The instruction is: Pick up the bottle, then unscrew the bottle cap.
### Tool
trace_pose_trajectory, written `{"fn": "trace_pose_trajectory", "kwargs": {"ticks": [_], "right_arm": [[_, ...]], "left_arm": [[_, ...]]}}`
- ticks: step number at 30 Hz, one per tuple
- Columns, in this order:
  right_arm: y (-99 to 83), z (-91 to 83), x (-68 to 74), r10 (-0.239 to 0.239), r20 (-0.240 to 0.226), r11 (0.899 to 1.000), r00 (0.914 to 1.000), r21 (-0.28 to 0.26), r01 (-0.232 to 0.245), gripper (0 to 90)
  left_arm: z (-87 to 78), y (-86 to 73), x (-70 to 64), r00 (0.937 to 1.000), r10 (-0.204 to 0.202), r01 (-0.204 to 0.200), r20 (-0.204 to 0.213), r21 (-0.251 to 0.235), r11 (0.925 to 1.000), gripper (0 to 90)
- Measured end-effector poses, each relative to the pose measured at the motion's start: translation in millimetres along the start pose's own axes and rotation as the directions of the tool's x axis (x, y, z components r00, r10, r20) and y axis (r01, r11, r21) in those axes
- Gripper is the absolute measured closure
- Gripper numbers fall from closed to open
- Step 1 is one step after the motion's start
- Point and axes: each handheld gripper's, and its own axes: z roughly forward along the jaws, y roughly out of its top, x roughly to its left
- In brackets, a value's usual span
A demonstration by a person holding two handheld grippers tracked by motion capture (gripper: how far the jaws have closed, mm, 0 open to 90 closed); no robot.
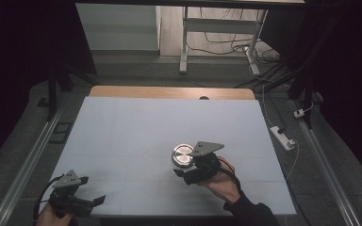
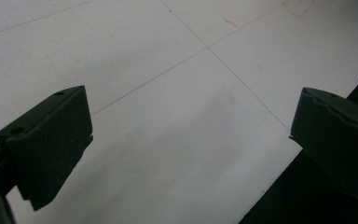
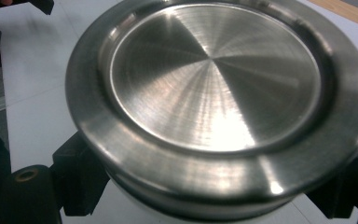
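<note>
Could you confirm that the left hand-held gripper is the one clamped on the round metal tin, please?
Not quite: the right hand-held gripper is clamped on the round metal tin, as the right gripper view shows. The left hand-held gripper is open over the bare table.

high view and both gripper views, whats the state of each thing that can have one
steel container: lid side up, lid on, sits between the right gripper's jaws
right gripper: jaws on either side of the container's body, shut on it
left gripper: open, jaws wide apart, nothing between them, at the mat's near left corner
white mat: lies flat on the table
</note>
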Motion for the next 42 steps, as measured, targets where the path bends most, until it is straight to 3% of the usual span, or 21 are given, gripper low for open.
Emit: {"fn": "trace_pose_trajectory", "kwargs": {"ticks": [18, 27, 34, 42], "right_arm": [[17.0, 28.6, 12.3, -0.047, -0.043, 0.999, 0.9980, 0.010, 0.047, 15.2], [19.7, 29.6, 14.6, -0.058, -0.046, 0.998, 0.9972, 0.004, 0.059, 15.2], [19.6, 29.0, 13.6, -0.054, -0.040, 0.999, 0.9977, 0.002, 0.054, 15.2], [20.1, 27.7, 14.3, -0.065, -0.043, 0.998, 0.9970, -0.001, 0.065, 15.2]], "left_arm": [[0.8, 0.3, -0.7, 1.0000, 0.006, -0.006, 0.000, 0.007, 1.0000, 0.0], [0.3, 0.5, -0.3, 1.0000, 0.004, -0.004, 0.009, -0.002, 1.0000, 0.0], [0.2, 1.9, 0.8, 0.9977, 0.009, -0.007, 0.067, -0.033, 0.9994, 0.0], [2.5, 7.4, -2.7, 0.9951, 0.042, -0.039, 0.089, -0.043, 0.9983, 0.0]]}}
